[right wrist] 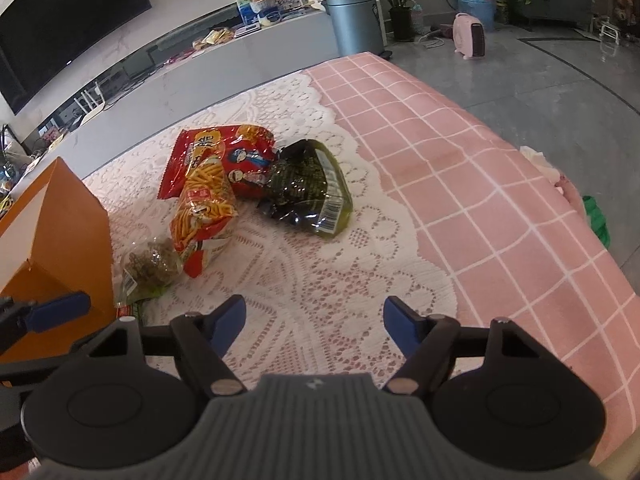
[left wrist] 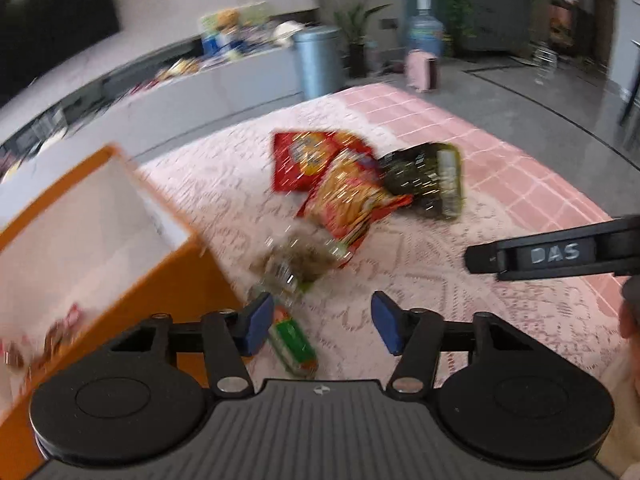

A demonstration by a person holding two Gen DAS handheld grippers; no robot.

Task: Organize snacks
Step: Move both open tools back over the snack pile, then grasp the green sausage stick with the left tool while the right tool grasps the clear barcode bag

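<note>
Beside snack pile [right wrist: 240,184], orange box [left wrist: 192,276] holds few wrapped snacks [left wrist: 56,340]; both grippers' fingers released, grasping nothing.

Both wrist views look steeply down, close over the lace-covered table [right wrist: 304,280], sharing the snack bags [left wrist: 348,196].

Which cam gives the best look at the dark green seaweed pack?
Right wrist view. The dark green seaweed pack is sharp there, fully visible on the lace cloth, barcode end showing, its left side against the red snack bag. The left wrist view shows the same pack whole but motion-blurred, so no print is readable.
</note>
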